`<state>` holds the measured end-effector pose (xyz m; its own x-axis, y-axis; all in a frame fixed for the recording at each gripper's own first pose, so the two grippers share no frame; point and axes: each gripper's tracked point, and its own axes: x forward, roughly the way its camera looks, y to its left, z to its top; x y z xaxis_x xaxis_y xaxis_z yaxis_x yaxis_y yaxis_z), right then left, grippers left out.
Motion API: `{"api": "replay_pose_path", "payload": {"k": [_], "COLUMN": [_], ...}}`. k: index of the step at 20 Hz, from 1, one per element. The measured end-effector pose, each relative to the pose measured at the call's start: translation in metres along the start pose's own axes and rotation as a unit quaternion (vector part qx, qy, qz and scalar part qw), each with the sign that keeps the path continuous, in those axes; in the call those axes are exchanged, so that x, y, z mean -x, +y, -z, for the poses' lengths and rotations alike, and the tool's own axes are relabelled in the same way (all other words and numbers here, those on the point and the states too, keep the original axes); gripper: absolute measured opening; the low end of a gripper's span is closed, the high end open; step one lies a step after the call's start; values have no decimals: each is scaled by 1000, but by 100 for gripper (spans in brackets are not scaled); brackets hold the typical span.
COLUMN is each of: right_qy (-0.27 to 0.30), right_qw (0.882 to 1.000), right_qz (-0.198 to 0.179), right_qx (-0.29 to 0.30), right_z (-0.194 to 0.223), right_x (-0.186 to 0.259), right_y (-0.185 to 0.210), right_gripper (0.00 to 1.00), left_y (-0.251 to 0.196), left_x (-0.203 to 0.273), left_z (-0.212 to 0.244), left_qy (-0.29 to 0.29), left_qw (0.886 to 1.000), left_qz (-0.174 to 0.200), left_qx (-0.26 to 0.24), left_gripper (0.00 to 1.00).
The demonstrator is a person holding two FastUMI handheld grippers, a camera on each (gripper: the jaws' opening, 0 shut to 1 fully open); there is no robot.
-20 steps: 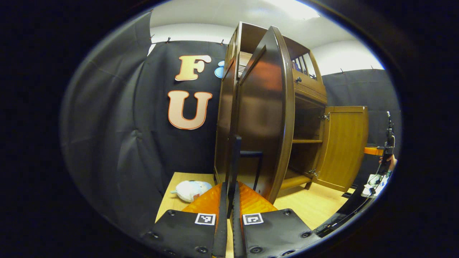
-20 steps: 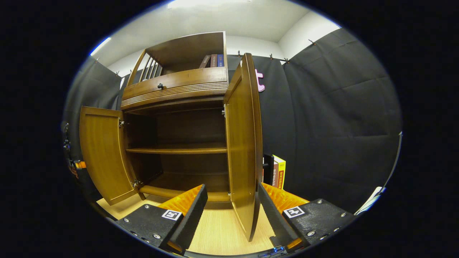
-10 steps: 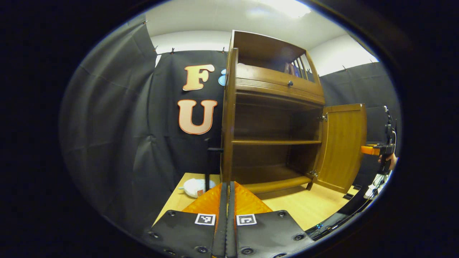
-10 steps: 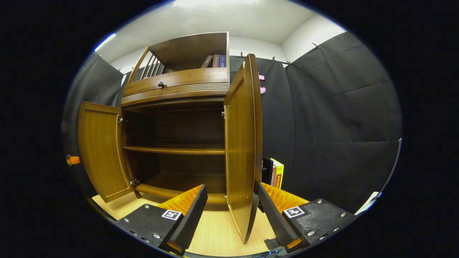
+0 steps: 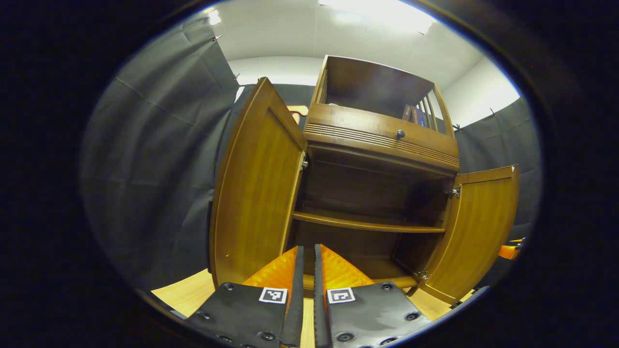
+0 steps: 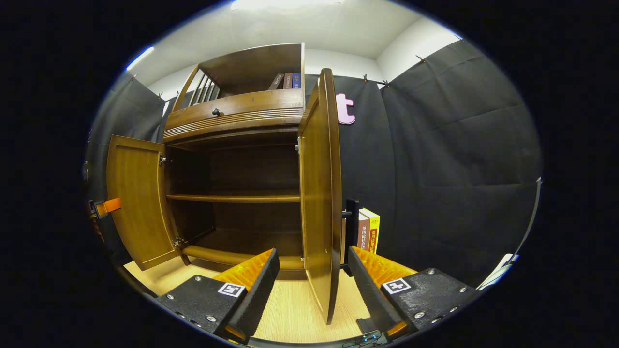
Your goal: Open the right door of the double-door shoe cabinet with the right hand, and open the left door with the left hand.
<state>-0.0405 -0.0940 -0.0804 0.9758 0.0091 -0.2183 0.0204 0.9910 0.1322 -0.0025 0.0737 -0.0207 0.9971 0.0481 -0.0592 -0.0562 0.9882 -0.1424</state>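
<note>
The brown wooden shoe cabinet (image 5: 382, 140) has both doors swung out, baring one inner shelf (image 5: 367, 223). In the left gripper view the left door (image 5: 251, 193) stands wide open at the left and the right door (image 5: 478, 232) at the right. My left gripper (image 5: 305, 263) points into the cabinet, shut to a thin slit with nothing in it. In the right gripper view the right door (image 6: 319, 193) is edge-on between the spread fingers of my open right gripper (image 6: 313, 258), untouched, its black handle (image 6: 350, 227) just beyond. The left door (image 6: 138, 203) hangs open at the left.
Books (image 6: 368, 231) stand right of the cabinet behind the right door. More books (image 6: 285, 79) sit in the top shelf above a drawer with a dark knob (image 6: 215, 112). The cabinet rests on a light wooden surface (image 6: 290, 309). Black cloth surrounds it.
My left gripper came off the left door's handle and turned to face the cabinet's inside, with that door now wide open. The right door swung a little further out.
</note>
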Motion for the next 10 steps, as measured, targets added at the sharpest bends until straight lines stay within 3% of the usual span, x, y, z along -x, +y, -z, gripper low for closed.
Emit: {"api": "replay_pose_path", "payload": {"k": [1,6,7,10], "right_qy": [-1,2,2,2], "right_qw": [1000,1000,1000,1000], "right_qz": [1,3,3,0], "right_qx": [-1,-2,-3,0], "right_z": [1,6,4,5], "right_x": [2,3,2,2], "right_y": [-1,-7,-7,-5], "right_gripper": [88,88,88,88], "left_y": [-3,-20,-20,-7], "left_x": [-2,2,6,15], "left_z": [0,7,8,7], "left_qy": [0,6,6,0], "left_qw": [1000,998,998,997], "left_qz": [-4,0,-3,-42], "left_qx": [-11,-59,-60,-63], "left_gripper": [20,65,69,98]}}
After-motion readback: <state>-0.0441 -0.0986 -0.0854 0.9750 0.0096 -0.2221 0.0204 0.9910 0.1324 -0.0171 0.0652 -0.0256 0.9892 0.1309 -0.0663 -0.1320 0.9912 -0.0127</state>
